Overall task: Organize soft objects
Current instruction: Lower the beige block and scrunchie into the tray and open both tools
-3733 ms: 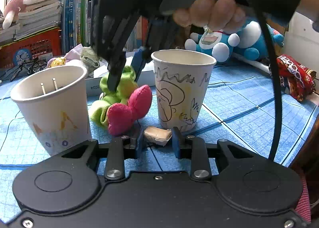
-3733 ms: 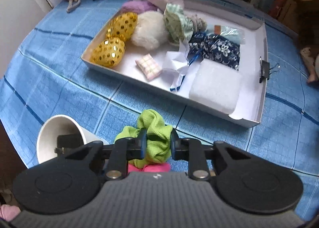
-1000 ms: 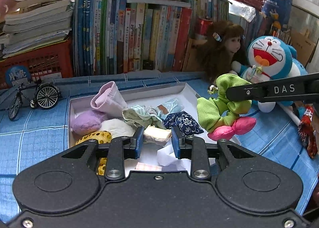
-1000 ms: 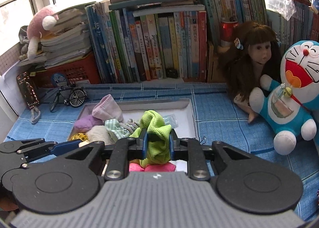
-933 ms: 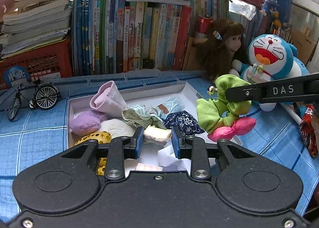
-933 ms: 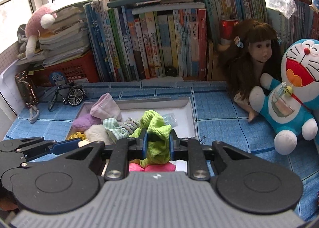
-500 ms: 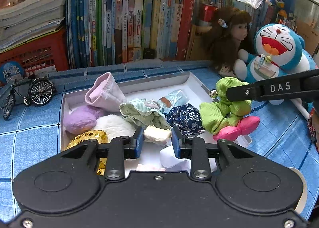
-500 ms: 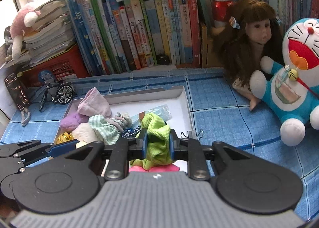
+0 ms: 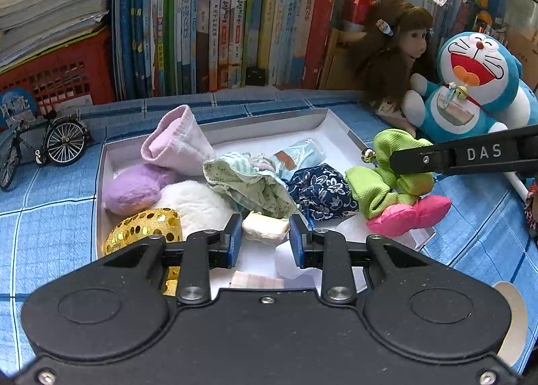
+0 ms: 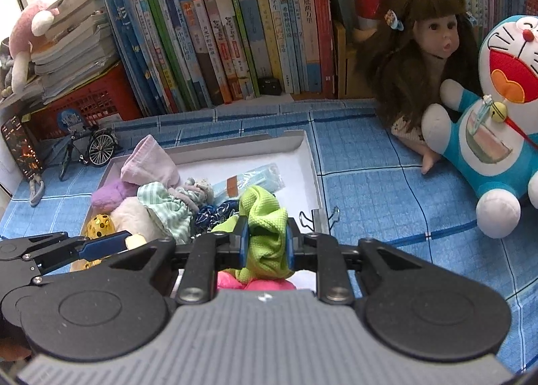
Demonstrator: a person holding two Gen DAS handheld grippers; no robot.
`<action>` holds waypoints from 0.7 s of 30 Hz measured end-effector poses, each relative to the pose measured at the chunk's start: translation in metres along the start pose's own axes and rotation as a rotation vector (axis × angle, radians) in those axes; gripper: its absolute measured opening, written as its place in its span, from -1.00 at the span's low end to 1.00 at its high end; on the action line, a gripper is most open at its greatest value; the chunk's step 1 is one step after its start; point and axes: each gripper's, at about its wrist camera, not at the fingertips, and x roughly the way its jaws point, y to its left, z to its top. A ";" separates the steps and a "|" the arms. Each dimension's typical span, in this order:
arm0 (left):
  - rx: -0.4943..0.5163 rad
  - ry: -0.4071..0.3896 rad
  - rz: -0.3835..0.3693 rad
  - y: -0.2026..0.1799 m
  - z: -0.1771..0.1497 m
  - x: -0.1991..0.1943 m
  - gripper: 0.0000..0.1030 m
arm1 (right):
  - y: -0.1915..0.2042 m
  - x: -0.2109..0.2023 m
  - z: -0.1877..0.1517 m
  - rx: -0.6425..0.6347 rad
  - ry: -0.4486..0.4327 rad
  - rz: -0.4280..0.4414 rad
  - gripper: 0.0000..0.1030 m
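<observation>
Items held: 2. Left gripper clamps a small cream foam block above the shallow white cardboard tray; right gripper pinches a green-and-pink fabric toy over the tray's near-right edge. Risk: released there, the toy probably tumbles outside the tray.

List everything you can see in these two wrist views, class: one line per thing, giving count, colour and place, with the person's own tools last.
Tray: one, white, on the blue cloth.
Pouch: one, lilac, tray's far left.
Plush balls: two, purple and white, tray's left.
Sequin balls: gold, tray's near left; count unclear.
Floral cloth: one, navy, tray's middle.
Books: many, mixed colours, behind the tray.
Toy bicycle: one, black, left of the tray.
Doll: one, brown-haired, right.
Cat plush: one, blue, far right.
Left gripper: shut on a cream block.
Right gripper: shut on a green-pink toy.
</observation>
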 end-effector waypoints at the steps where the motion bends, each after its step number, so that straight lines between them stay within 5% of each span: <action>1: -0.001 0.000 0.002 0.001 0.000 0.000 -0.46 | 0.000 0.000 0.001 0.007 -0.002 0.006 -0.49; 21: -0.023 0.017 0.019 0.012 -0.004 0.009 -0.46 | 0.035 -0.001 0.015 -0.016 -0.039 0.097 -0.50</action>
